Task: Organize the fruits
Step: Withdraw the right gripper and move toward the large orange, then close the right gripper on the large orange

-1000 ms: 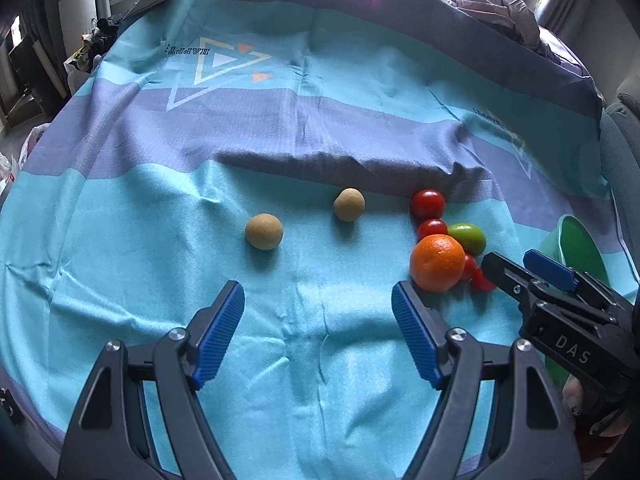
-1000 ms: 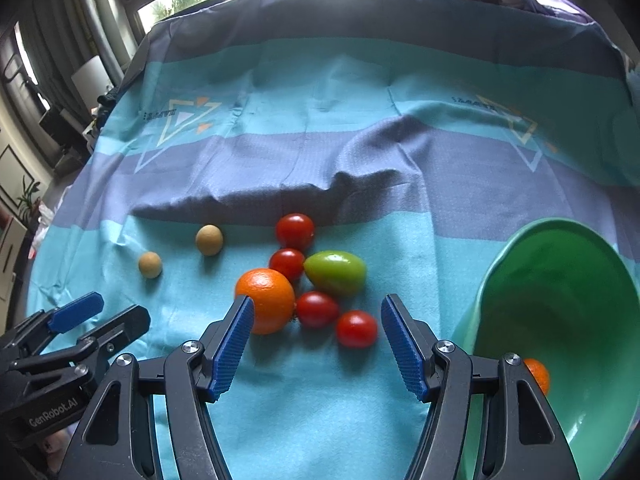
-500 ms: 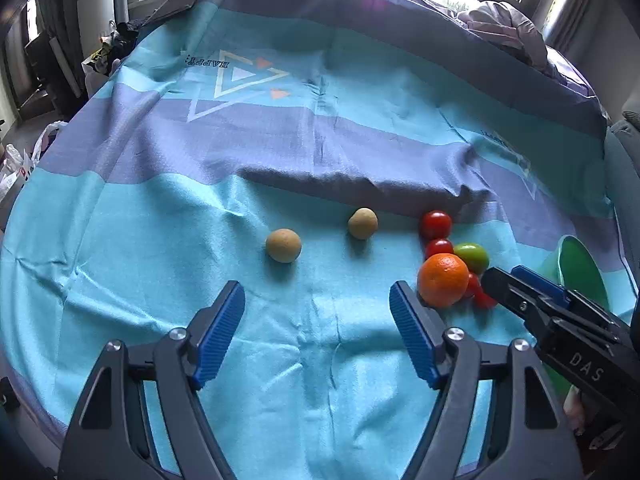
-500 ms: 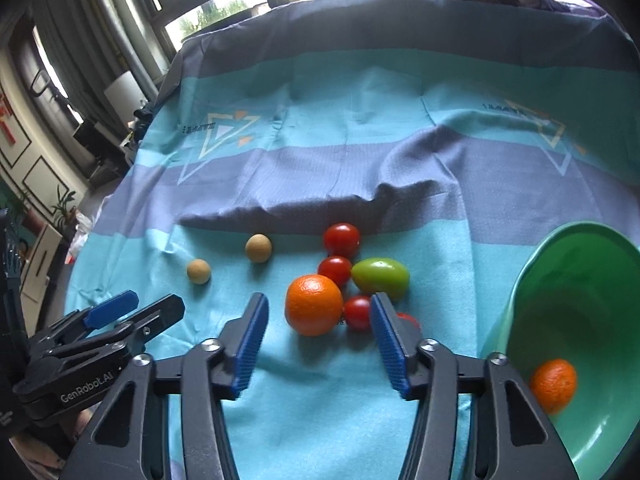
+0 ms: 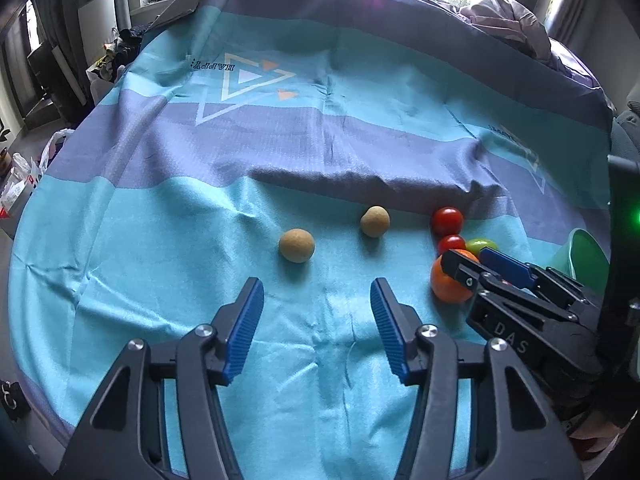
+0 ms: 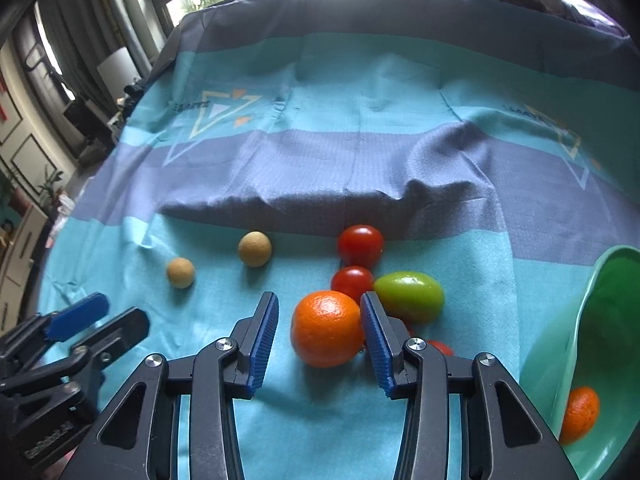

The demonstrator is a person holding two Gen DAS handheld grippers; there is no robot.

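An orange (image 6: 326, 328) lies on the teal cloth between the open fingers of my right gripper (image 6: 318, 302); the right pad touches it, the left pad stands apart. Behind it lie two red tomatoes (image 6: 360, 240), (image 6: 352, 282) and a green fruit (image 6: 410, 296). Another red tomato (image 6: 440, 347) peeks out behind the right finger. A green bowl (image 6: 556, 356) at the right holds a small orange (image 6: 580, 408). Two tan balls (image 5: 297, 245), (image 5: 375, 221) lie ahead of my open, empty left gripper (image 5: 316, 288). The orange also shows in the left wrist view (image 5: 450, 288).
The striped teal and purple cloth (image 5: 320, 140) covers the table, with a raised fold (image 6: 320, 208) behind the fruits. Curtains and furniture (image 6: 60, 100) stand at the left, bedding (image 5: 508, 28) at the far right.
My right gripper has moved forward and left around the orange and its fingers have narrowed. My left gripper has drawn back and turned a little, staying open.
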